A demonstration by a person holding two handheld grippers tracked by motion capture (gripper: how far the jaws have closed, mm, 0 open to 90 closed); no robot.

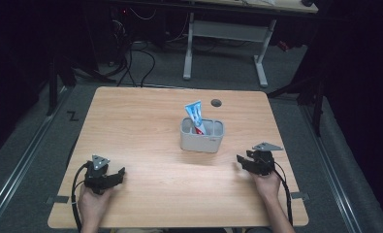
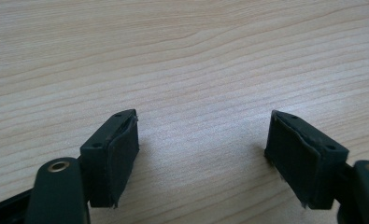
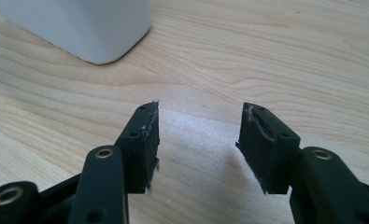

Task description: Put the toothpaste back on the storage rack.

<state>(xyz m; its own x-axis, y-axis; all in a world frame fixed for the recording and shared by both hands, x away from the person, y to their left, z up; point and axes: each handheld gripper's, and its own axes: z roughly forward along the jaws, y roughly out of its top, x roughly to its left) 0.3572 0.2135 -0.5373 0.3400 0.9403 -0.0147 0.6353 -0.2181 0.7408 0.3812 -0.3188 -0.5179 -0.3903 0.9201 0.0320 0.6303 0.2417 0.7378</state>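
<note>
Light wooden square table (image 1: 145,121): carries everything in play; a small dark round grommet hole (image 1: 216,102) sits near its far edge, right of centre.

Grey rectangular plastic holder with two compartments (image 1: 202,136): stands upright a little right of the table's centre, well apart from both grippers, so either hand could reach it. Its rounded near corner (image 3: 93,32) shows at the far left of the right gripper view, which suggests the right gripper is aimed just past it and is the likelier one to approach.

Blue, white and red toothpaste tube (image 1: 195,116): stands tilted in the holder's left compartment, its flat crimped end sticking up and leaning toward the far left. Being taller than the holder, its top half is exposed, which I judge makes it the natural grasp point. The right compartment looks empty, though its floor is not visible.

Left gripper (image 1: 122,171): held low at the near left of the table, pointing right. Its jaws are spread wide in its own view (image 2: 201,140), with bare wood between them; nothing held.

Right gripper (image 1: 239,158): near right of the table, pointing left toward the holder. Its jaws stand apart, a little less wide than the left's (image 3: 198,135), and hold nothing.

Judgement: both hands parked symmetrically at the near edge in a ready posture, with no contact made with the tube or holder.
</note>
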